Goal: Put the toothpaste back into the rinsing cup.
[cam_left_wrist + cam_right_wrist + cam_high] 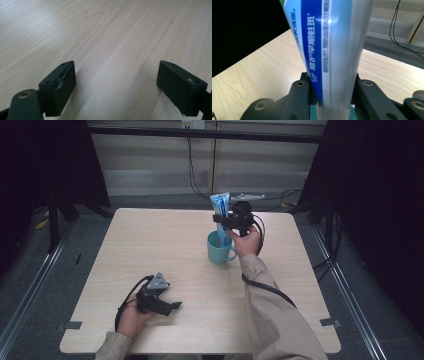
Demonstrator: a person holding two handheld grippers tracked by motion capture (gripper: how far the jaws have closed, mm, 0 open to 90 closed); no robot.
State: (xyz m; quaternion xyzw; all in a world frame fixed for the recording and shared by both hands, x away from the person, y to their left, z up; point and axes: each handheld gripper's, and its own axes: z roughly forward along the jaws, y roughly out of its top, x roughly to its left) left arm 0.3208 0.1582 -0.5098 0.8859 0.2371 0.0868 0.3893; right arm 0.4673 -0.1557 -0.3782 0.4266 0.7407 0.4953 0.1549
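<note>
The right gripper, jaws pinching the toothpaste tube upright, is lowering it into the teal mug near the worktop's far edge and seems to need only a release next, while the left gripper is resting near the front edge with jaws spread.

— Where's my mug?

— On the table, right of the middle, toward the far edge. The tube stands upright with its lower end in it.

— And my left gripper?

— Near the front edge, well left of the mug.

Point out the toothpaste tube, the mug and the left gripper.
tube [220,202], high view, upper printed body above the jaws
mug [217,254], high view, outer teal wall
left gripper [176,305], high view, between its open jaw tips
</note>
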